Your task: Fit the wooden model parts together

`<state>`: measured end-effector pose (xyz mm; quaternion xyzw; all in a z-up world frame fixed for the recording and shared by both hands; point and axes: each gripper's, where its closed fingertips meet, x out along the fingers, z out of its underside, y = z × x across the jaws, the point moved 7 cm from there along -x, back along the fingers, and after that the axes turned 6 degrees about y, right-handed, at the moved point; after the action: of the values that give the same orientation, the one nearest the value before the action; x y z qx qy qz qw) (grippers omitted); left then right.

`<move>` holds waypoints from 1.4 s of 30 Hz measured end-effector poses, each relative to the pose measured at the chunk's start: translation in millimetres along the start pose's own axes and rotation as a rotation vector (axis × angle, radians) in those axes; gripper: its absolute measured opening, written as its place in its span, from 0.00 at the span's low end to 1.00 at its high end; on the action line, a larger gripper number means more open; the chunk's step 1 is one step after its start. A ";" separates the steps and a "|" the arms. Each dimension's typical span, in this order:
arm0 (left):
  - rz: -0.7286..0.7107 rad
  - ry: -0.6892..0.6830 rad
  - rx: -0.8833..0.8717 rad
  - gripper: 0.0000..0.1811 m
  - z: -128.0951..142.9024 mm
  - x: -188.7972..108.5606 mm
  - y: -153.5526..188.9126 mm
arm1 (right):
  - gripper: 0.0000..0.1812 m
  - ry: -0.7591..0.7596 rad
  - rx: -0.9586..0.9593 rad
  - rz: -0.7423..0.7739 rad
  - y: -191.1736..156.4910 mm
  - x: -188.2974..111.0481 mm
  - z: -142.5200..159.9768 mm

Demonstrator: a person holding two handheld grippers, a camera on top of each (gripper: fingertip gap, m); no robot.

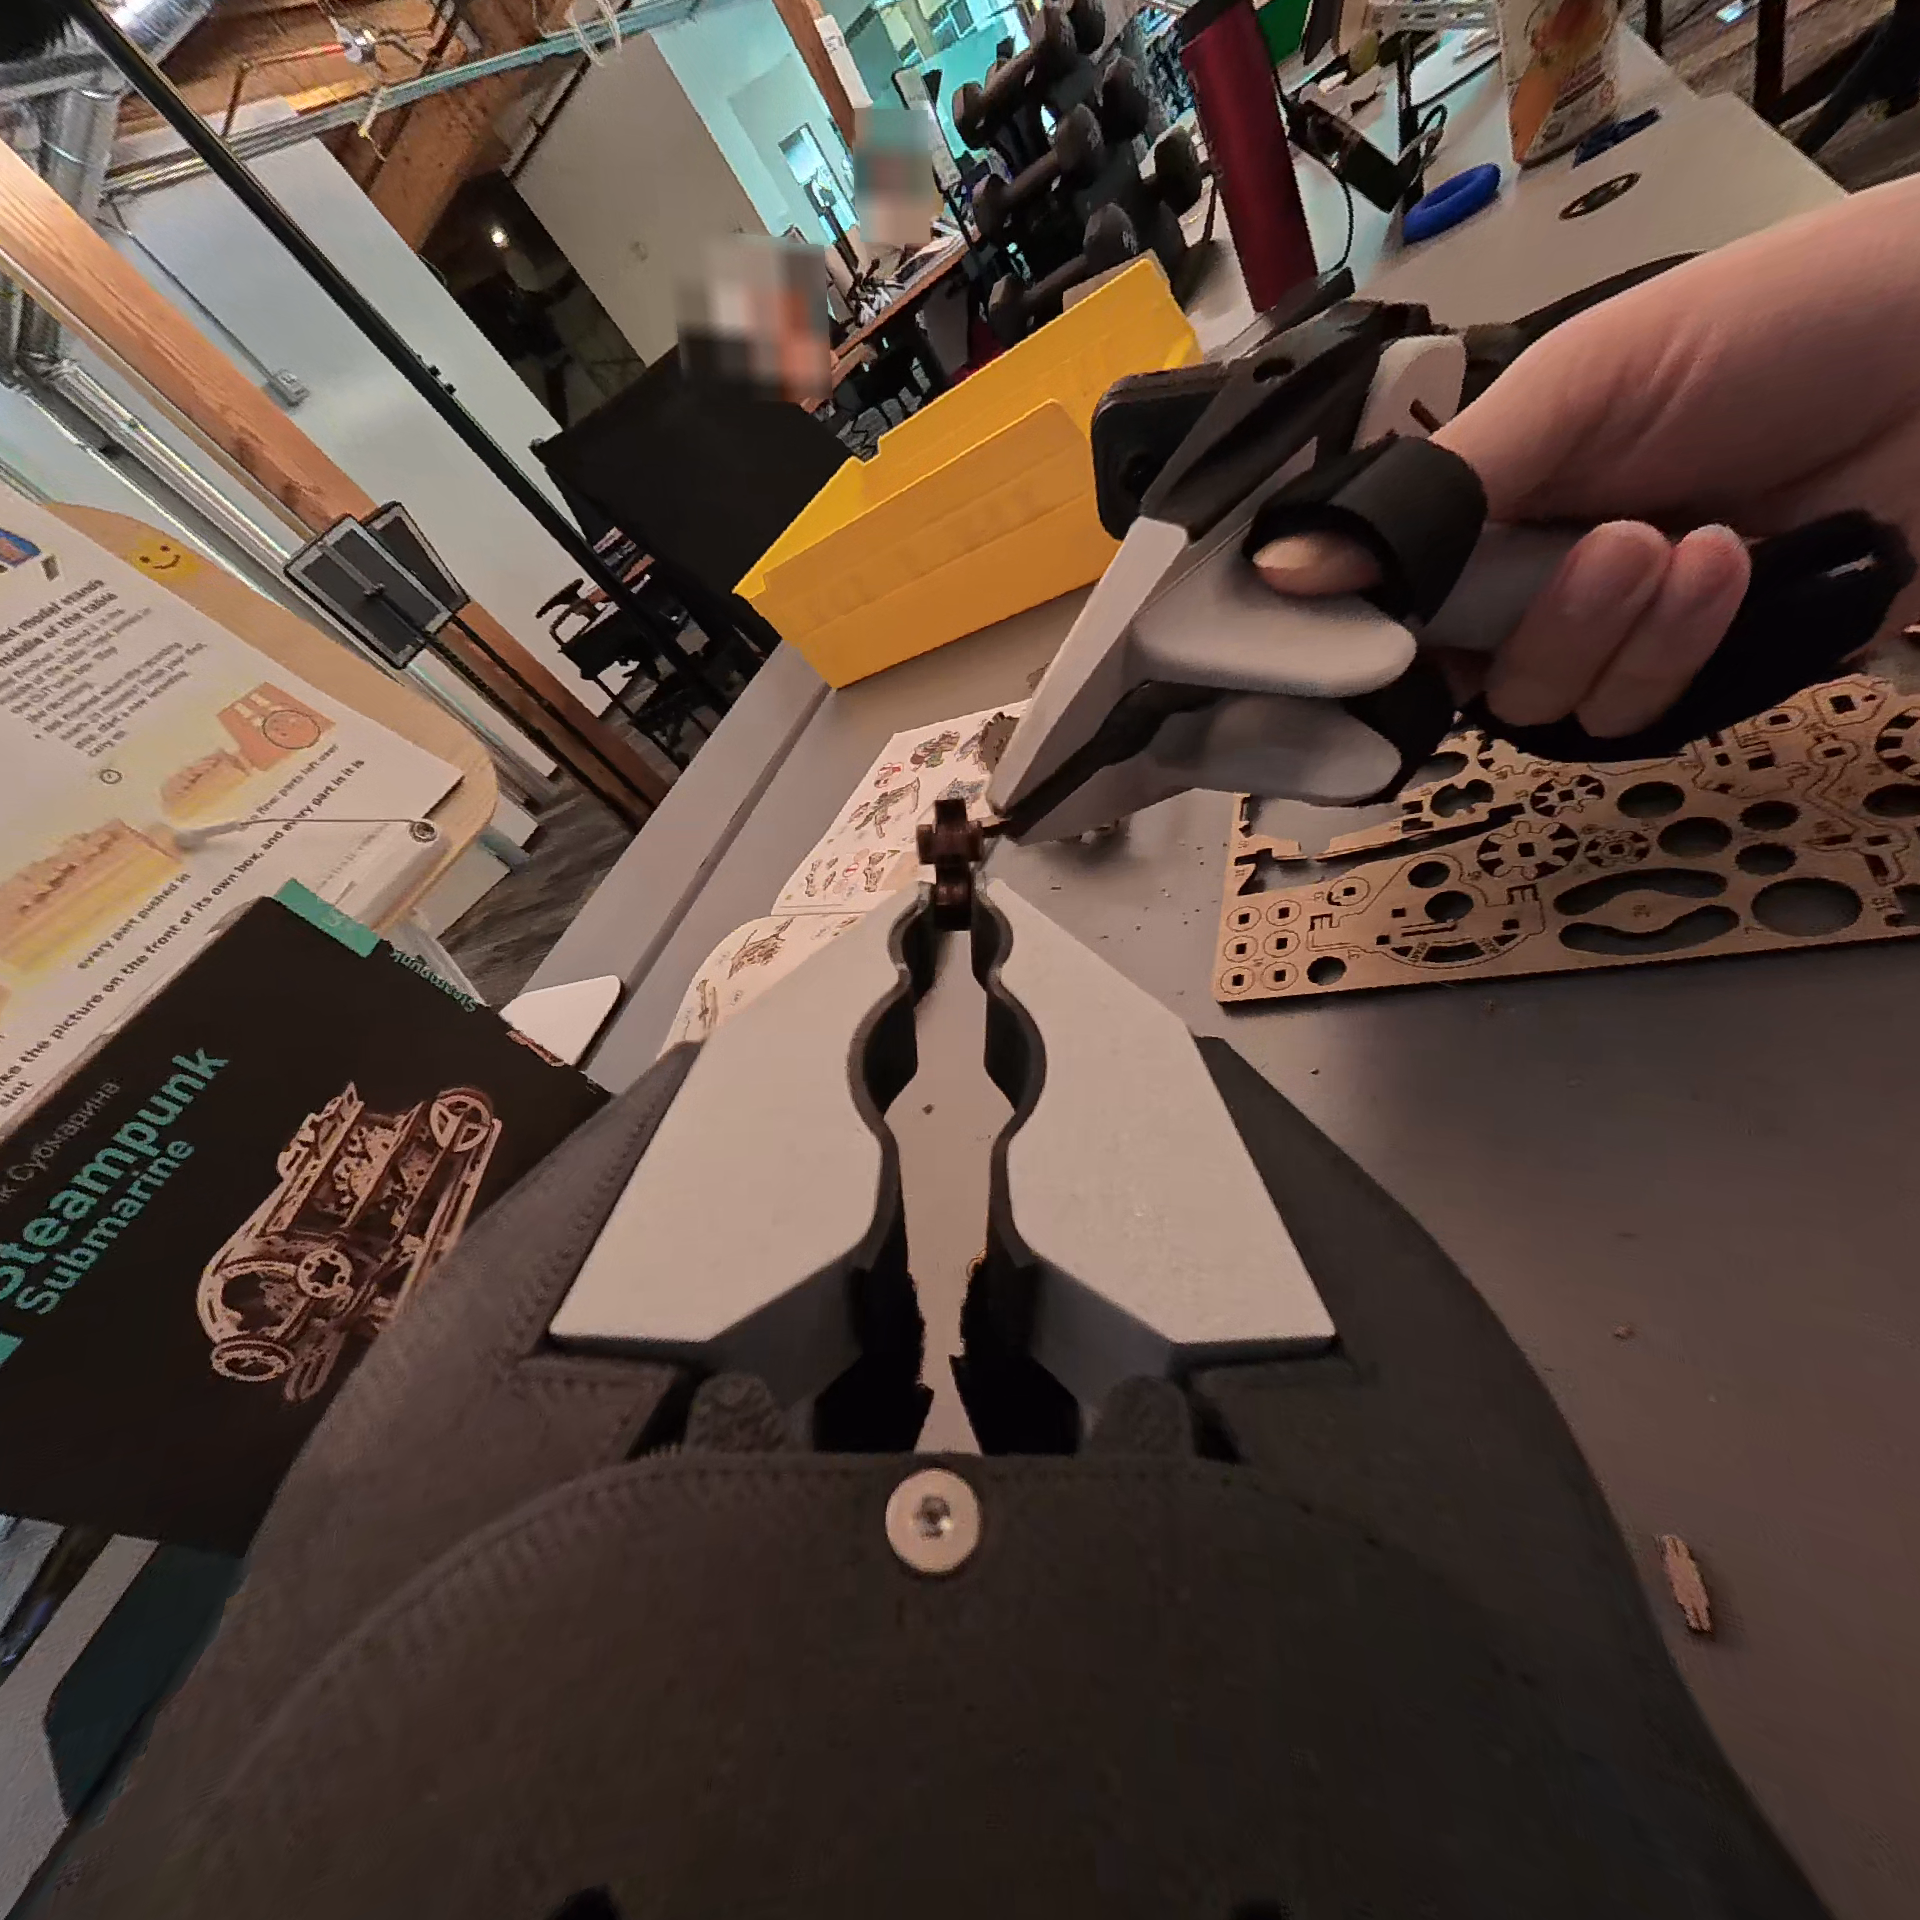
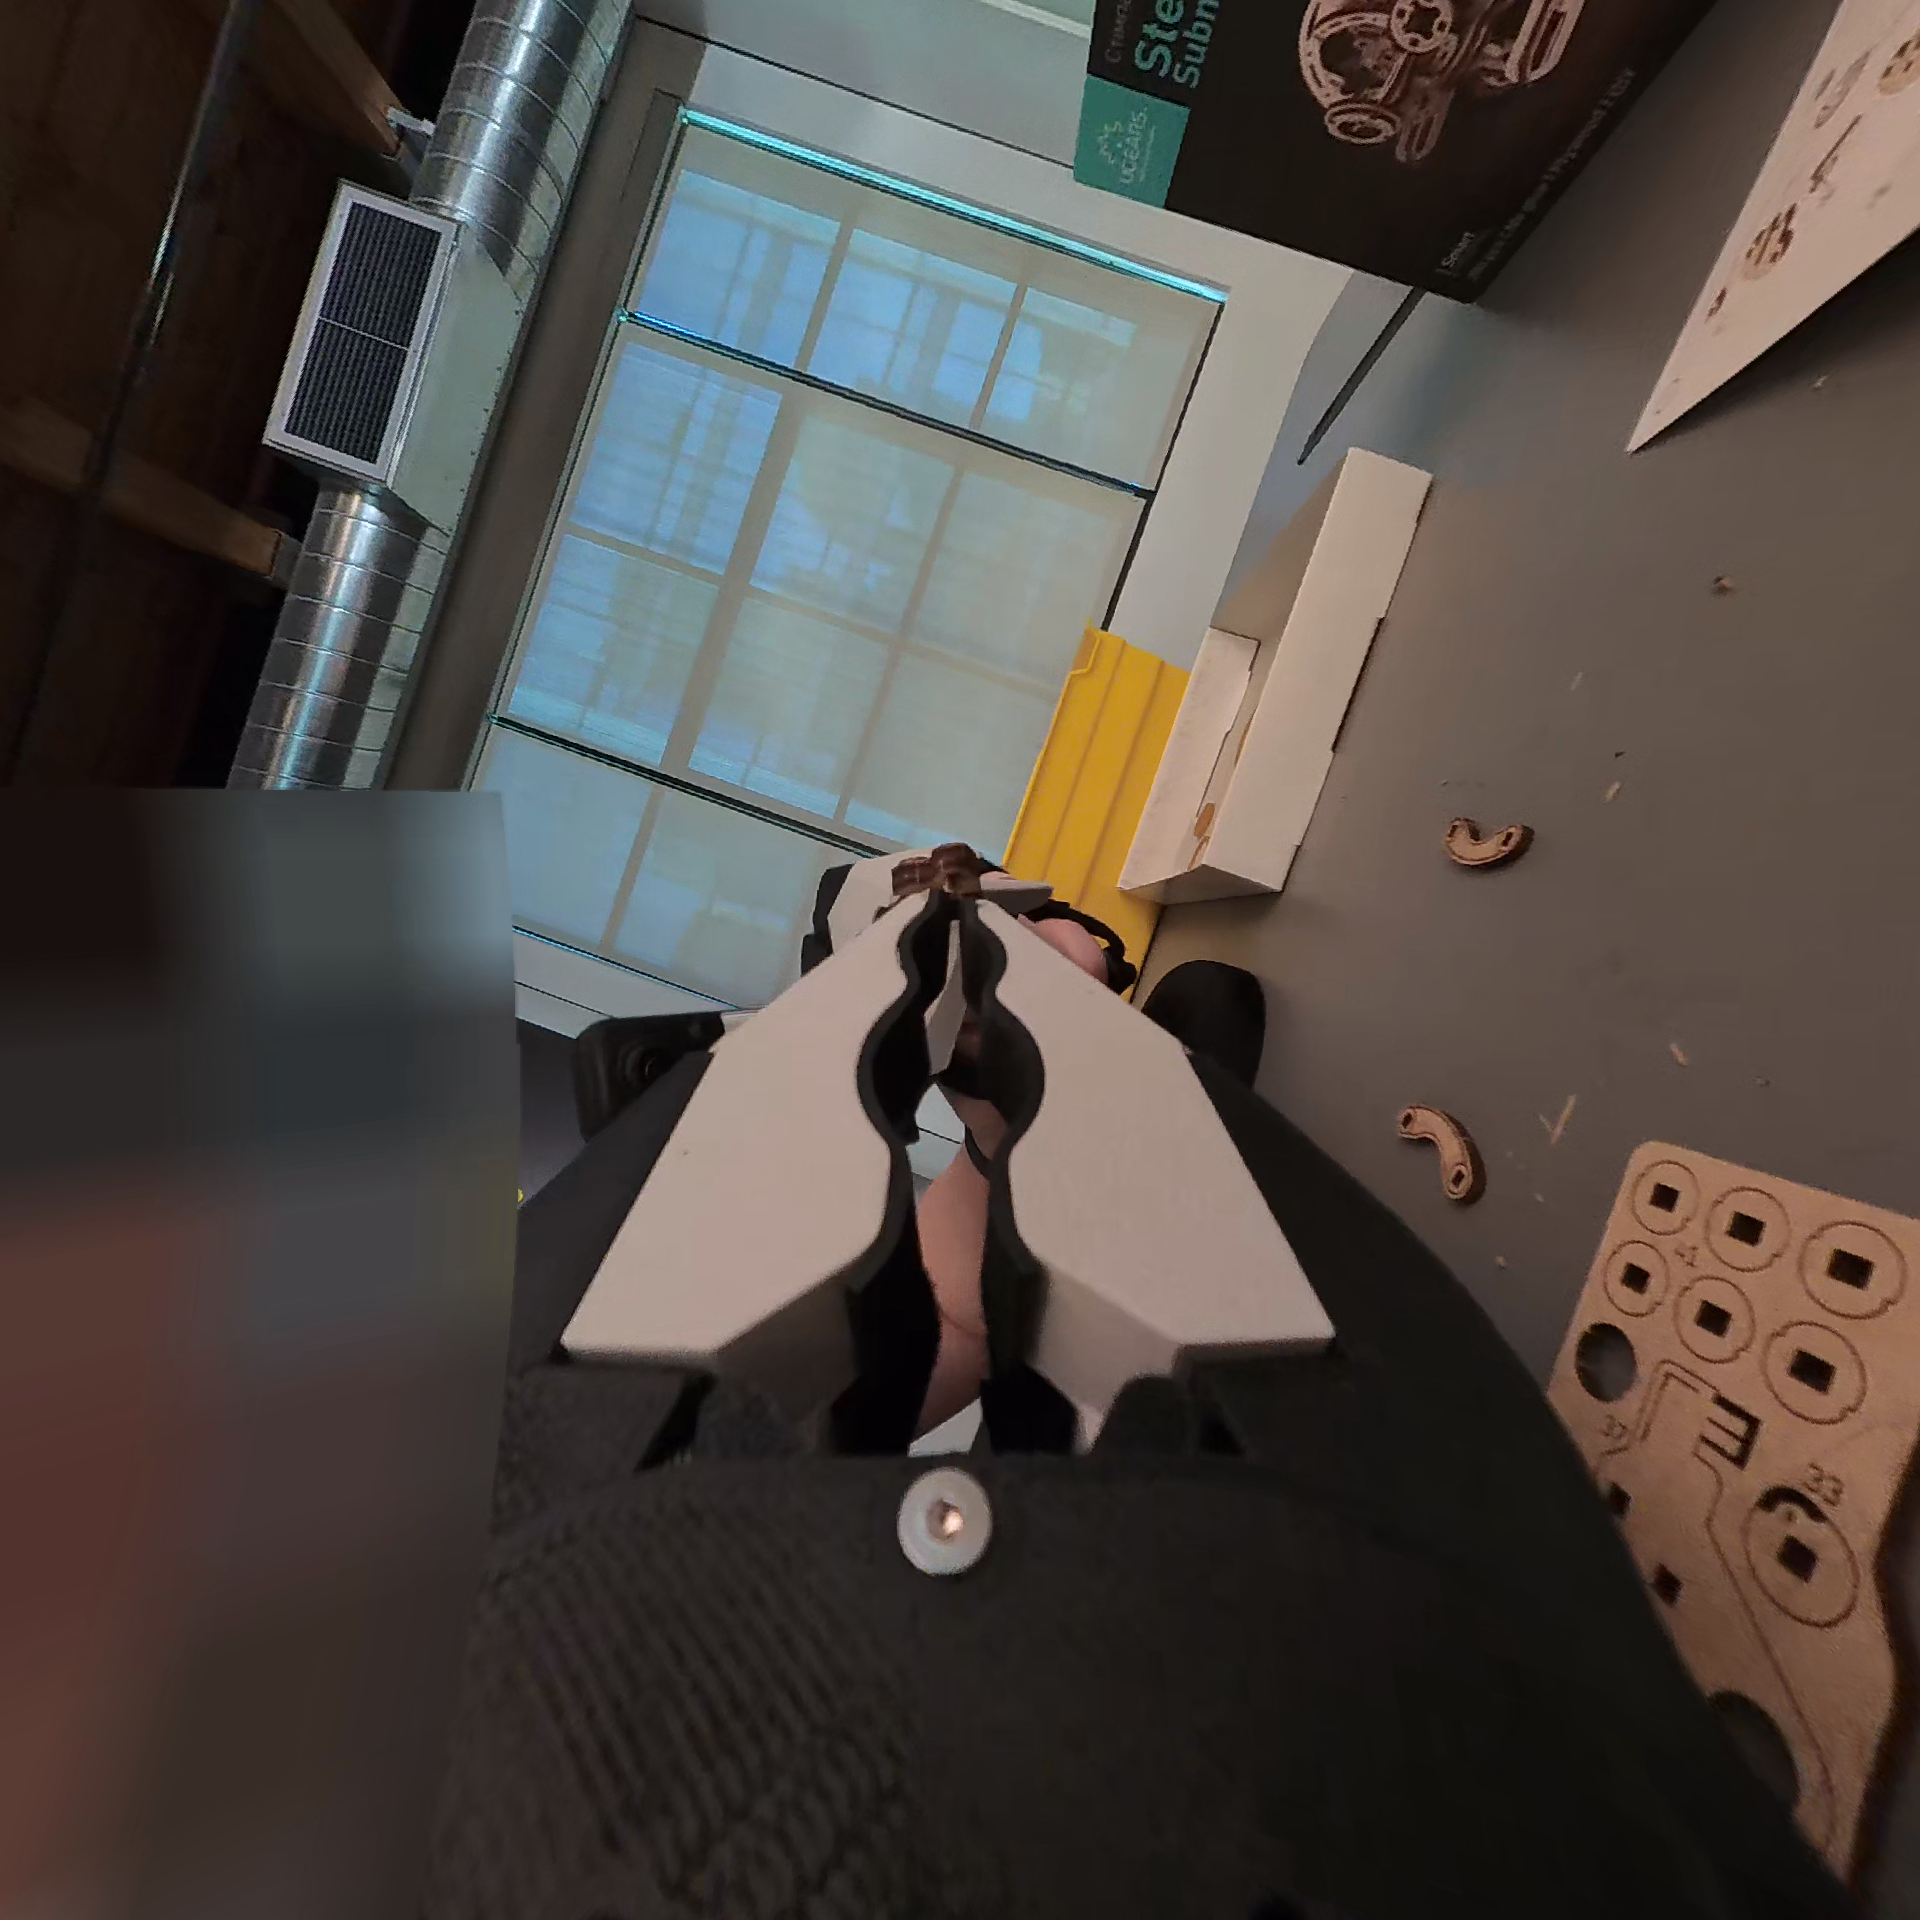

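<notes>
Above the table, two grippers, left gripper and right gripper, jaws clenched on one small wooden part.

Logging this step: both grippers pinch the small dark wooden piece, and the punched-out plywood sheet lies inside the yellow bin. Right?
Not quite: the punched-out plywood sheet lies flat on the grey table, outside the yellow plastic bin, as the left wrist view shows. The rest holds.

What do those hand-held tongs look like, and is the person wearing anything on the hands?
Both tongs match: the left tongs and right tongs each have two pale grey wedge fingers with wavy black inner edges, on a dark textured body with a silver screw. The right hand is bare, one finger through a black loop on the handle. No cables show.
</notes>
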<state>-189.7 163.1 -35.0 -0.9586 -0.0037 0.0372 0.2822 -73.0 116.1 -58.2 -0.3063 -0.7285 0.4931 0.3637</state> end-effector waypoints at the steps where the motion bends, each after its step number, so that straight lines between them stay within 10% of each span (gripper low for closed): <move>1: -0.005 -0.002 0.007 0.02 -0.2 0.0 0.1 | 0.00 0.000 0.003 0.001 0.0 0.2 -0.1; 8: -0.059 0.021 -0.147 0.01 2.6 -4.6 -17.8 | 0.00 -0.002 0.000 0.007 -0.8 -1.2 -0.9; 19: 0.006 0.045 -0.201 0.02 -0.4 -2.5 -11.1 | 0.00 -0.009 -0.557 0.233 -17.5 0.8 -7.2; 42: 0.067 0.024 -0.295 0.02 5.1 0.7 -9.8 | 0.00 -0.020 -0.510 0.224 -13.5 1.7 -6.7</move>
<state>-189.3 174.2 -34.0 -0.9896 0.0263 0.0342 0.1369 -69.5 116.3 -43.4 -0.4616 -0.7944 0.3337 0.2108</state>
